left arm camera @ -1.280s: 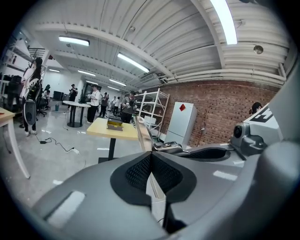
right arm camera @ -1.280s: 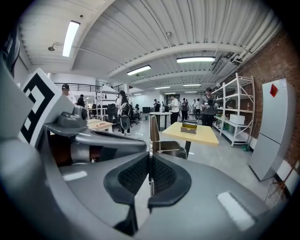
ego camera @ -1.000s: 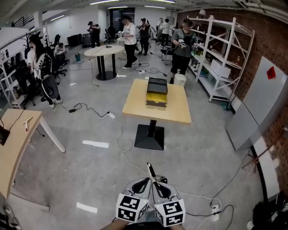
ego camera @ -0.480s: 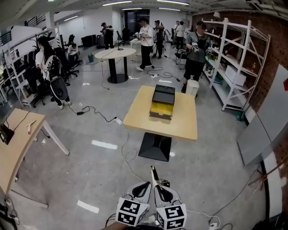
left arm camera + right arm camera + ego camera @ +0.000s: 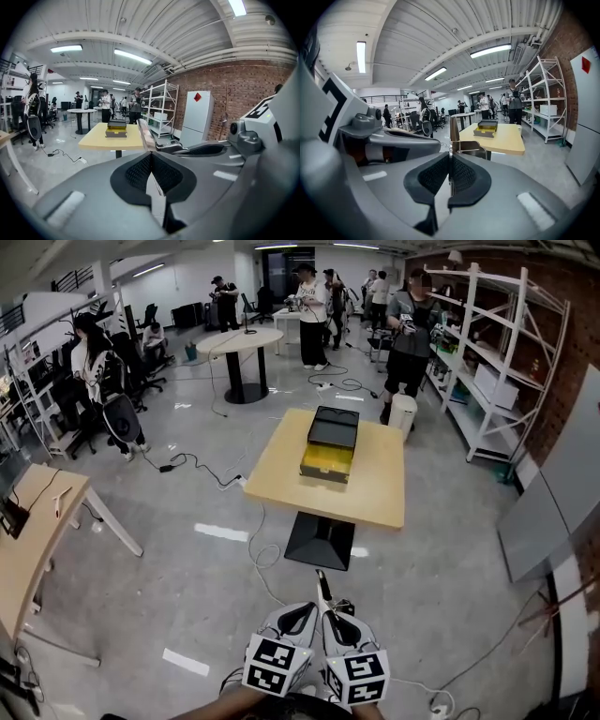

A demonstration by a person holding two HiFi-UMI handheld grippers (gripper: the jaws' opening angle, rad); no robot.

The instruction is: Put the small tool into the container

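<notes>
Claws first: both sit low at the bottom of my head view, side by side and almost touching, marker cubes toward me. The right claw [image 5: 330, 615] is clamped on the small tool [image 5: 322, 585], a thin metal strip that stands up past the tips and leans slightly left. In the right gripper view the pads of that claw [image 5: 450, 159] meet on the tool [image 5: 453, 129], which rises dead centre from the tips with a short piece branching off to its right. The left claw [image 5: 302, 613] has its jaws pressed together with nothing between them that I can make out. In the left gripper view its pads [image 5: 149, 157] meet at the tips, and the tool [image 5: 145, 136] shows just beyond them, running toward the other gripper at the right.

The container [image 5: 328, 442], a shallow box with a yellow front section and a black rear one, lies on the square yellow table [image 5: 375, 493] well ahead of me, apart from both claws, with bare grey floor [image 5: 187, 596] between. Both gripper views show it on that table [image 5: 93, 140], small and far off [image 5: 486, 127].

Cables [image 5: 262, 559] trail over the floor near the table's pedestal. Several people [image 5: 314, 301] stand at the far end of the room, and white shelving [image 5: 487, 362] lines the brick wall on the right.
</notes>
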